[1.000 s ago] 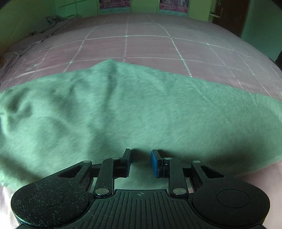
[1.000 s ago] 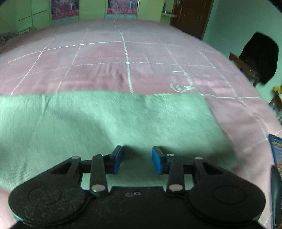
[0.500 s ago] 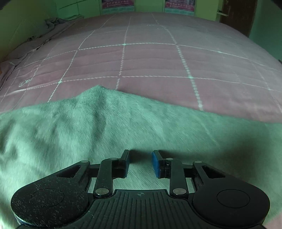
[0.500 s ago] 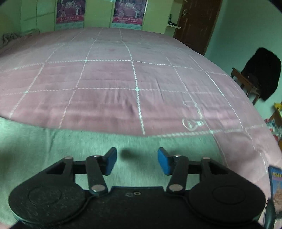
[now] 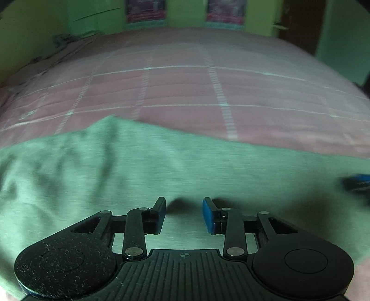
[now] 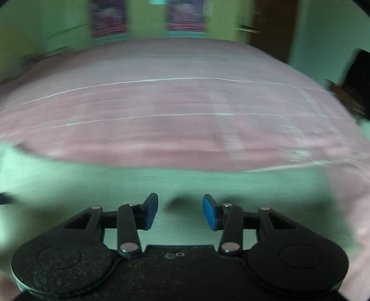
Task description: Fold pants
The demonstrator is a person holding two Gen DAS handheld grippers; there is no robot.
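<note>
The green pants (image 5: pixel 161 166) lie spread across the near part of a bed covered by a pink quilt (image 5: pixel 185 92) marked with a pale grid of lines. In the left wrist view the cloth fills the lower half of the scene from the left edge to the right edge; its far edge rises to a soft peak at left of centre and slopes down toward the right. Shallow wrinkles show on the left portion of the cloth. In the right wrist view, which is blurred by motion, the same pants (image 6: pixel 185 185) form a band across the near part of the quilt (image 6: pixel 185 104), with bare quilt to the far side and at the right.

The left gripper (image 5: pixel 183 214) is poised over the pants with its blue-padded fingers (image 5: pixel 208 216) set apart and nothing between them; its shadow falls on the cloth just beyond the tips. The right gripper (image 6: pixel 180 213) is likewise over the cloth, fingers (image 6: pixel 210 215) spread and empty. A blurred dark and blue object (image 5: pixel 357 183) shows at the right edge of the left wrist view; what it is cannot be told.

Beyond the bed stand green walls, two posters (image 5: pixel 145 11) on the far wall, and a dark door (image 5: pixel 300 23) at far right.
</note>
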